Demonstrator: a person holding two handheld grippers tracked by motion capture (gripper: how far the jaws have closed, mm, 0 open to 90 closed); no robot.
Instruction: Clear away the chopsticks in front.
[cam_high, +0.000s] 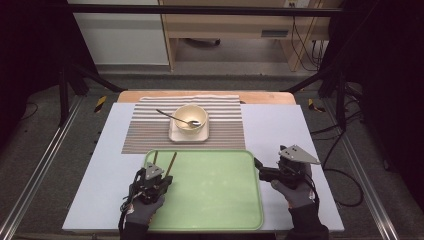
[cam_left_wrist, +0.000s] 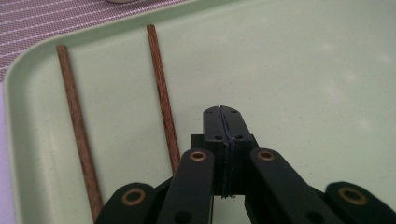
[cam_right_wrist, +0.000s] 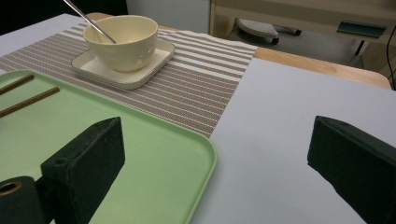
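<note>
A pale green tray (cam_high: 210, 190) lies at the table's near edge. Two brown chopsticks (cam_high: 171, 163) rest on its far-left corner, a little apart; in the left gripper view they (cam_left_wrist: 162, 93) lie left of the jaws. My left gripper (cam_high: 155, 173) hovers over that corner, just behind the chopsticks. It is shut (cam_left_wrist: 223, 112), with its pads pressed together and nothing between them. My right gripper (cam_high: 261, 170) sits at the tray's right edge, pointing left. It stands open (cam_right_wrist: 217, 140), its jaws spanning the tray's rim (cam_right_wrist: 208, 154) and the bare mat.
A cream bowl (cam_high: 190, 117) with a metal spoon (cam_high: 172, 117) in it stands on a square saucer (cam_high: 175, 135). The saucer sits on a striped placemat (cam_high: 225, 125) beyond the tray. A pale blue mat (cam_high: 275, 125) covers the table.
</note>
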